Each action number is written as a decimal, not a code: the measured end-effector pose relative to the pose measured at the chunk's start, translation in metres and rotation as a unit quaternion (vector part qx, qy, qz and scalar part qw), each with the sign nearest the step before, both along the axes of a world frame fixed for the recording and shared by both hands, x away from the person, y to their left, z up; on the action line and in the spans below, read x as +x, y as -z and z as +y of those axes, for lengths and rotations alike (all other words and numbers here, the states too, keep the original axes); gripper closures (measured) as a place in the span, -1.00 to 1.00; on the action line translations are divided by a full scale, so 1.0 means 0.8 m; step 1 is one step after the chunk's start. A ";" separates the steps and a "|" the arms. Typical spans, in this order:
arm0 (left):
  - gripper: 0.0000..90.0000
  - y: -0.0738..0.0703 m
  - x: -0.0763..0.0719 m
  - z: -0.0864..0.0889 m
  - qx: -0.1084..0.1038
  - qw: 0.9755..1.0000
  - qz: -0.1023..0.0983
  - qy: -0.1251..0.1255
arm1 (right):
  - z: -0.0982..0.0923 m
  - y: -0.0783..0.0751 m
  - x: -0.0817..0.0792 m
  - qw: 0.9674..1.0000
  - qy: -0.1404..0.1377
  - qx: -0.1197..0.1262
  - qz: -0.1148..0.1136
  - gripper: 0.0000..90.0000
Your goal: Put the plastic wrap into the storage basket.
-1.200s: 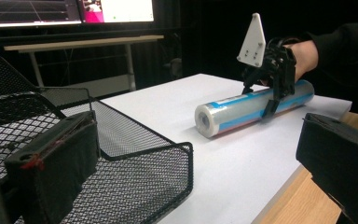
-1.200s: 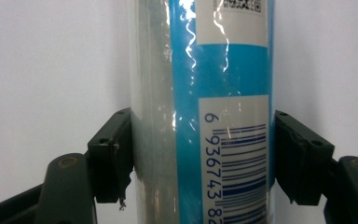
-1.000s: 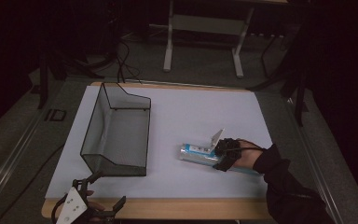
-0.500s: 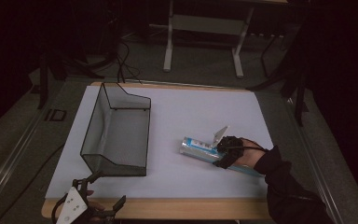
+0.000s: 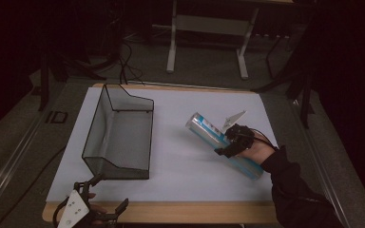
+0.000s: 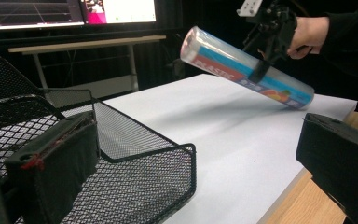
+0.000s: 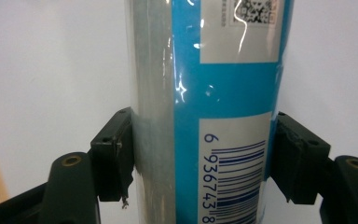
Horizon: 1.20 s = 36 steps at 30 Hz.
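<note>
A blue and silver tube (image 5: 208, 130) with a printed label is held tilted above the white mat (image 5: 185, 166), its left end raised. My right gripper (image 5: 230, 142) is shut on its middle. In the right gripper view the two pads (image 7: 116, 154) press on either side of the tube (image 7: 214, 70), just above the barcode. The left gripper view has the tube (image 6: 233, 65) in the air with the right gripper (image 6: 265, 42) clamped across it. My left gripper (image 5: 108, 192) rests at the table's near left edge, open and holding nothing.
A black wire-mesh basket (image 5: 95, 135) stands on the left of the mat, its near corner (image 6: 186, 154) just ahead of my left gripper (image 6: 196, 158). Monitors and a table frame (image 5: 209, 28) stand beyond the far edge. Bare wood edges the table's near side (image 5: 195, 213).
The tube lay flat on the mat before. My right gripper has risen with it, and the tube's left end now points up and away from the mat. The left gripper has stayed put.
</note>
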<state>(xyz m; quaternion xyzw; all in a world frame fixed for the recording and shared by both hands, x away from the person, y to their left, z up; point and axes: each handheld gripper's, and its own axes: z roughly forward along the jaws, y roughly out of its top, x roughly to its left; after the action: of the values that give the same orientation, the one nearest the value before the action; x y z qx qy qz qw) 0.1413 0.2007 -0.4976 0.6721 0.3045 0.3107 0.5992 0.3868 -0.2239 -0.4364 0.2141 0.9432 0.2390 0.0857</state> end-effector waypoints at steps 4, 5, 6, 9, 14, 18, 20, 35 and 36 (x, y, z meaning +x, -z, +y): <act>-1.00 0.000 0.000 0.000 -0.002 1.000 0.000 0.000 | 0.000 0.004 0.015 0.998 0.062 0.019 -0.012 -0.29; -1.00 0.000 0.000 0.000 -0.002 1.000 0.000 0.000 | 0.000 0.006 0.020 0.996 0.083 0.020 -0.016 -0.29; -1.00 0.000 0.001 0.000 -0.001 1.000 0.000 0.000 | -0.001 0.008 0.025 0.994 0.103 0.020 -0.022 -0.29; -1.00 0.000 0.001 0.000 0.000 1.000 0.000 0.001 | -0.004 0.011 0.036 0.991 0.128 0.022 -0.024 -0.29; -1.00 0.000 0.001 -0.001 0.000 1.000 0.002 0.002 | -0.002 0.022 0.056 0.987 0.156 0.011 -0.026 -0.29; -1.00 0.000 0.001 -0.001 0.003 1.000 -0.001 0.003 | 0.001 0.033 0.070 0.984 0.178 0.000 -0.019 -0.29; -1.00 0.000 0.001 -0.001 0.004 1.000 0.001 0.004 | 0.004 0.038 0.077 0.982 0.189 -0.009 -0.012 -0.29; -1.00 0.000 -0.001 0.000 0.004 1.000 -0.001 0.007 | 0.020 0.072 0.101 0.977 0.202 -0.068 0.023 -0.29; -1.00 0.000 -0.001 0.000 0.004 1.000 -0.002 0.007 | 0.020 0.074 0.102 0.977 0.200 -0.071 0.027 -0.29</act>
<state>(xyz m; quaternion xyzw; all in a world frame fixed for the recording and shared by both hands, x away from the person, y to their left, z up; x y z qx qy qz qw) 0.1405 0.2004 -0.4978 0.6763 0.2976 0.3089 0.5989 0.4683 -0.2075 -0.4958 0.3986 0.8977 0.1433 0.1213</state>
